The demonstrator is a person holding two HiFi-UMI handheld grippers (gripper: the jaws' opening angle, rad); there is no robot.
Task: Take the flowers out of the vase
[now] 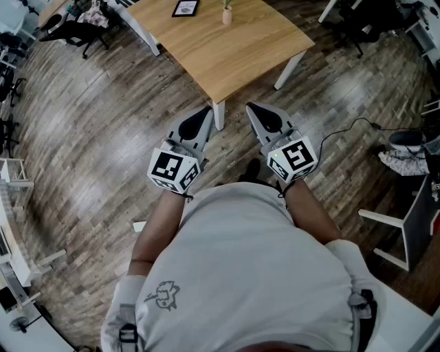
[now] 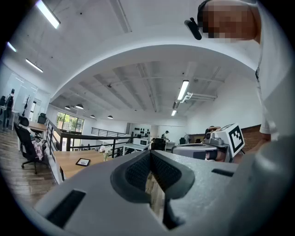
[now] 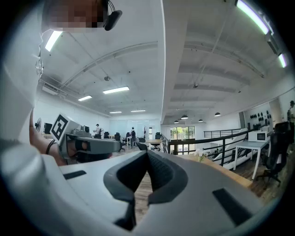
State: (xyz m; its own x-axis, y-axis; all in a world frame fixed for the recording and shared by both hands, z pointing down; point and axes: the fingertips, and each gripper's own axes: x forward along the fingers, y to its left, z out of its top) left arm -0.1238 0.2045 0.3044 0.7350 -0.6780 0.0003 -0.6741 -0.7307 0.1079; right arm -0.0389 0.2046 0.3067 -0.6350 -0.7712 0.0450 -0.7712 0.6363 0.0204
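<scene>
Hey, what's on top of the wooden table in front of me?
On the table are a small vase holding flowers and, left of it, a dark-framed card. The head view cuts off the table's far part; nothing covers the rest.

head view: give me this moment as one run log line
left gripper: shut, empty | right gripper: shut, empty | vase: on table, flowers in, untouched | stage: reach not begun

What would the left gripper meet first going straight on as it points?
Likely nothing close: held above tabletop height, the left gripper would pass over the wooden table's near corner, vase left of its line. Depth unclear.
</scene>
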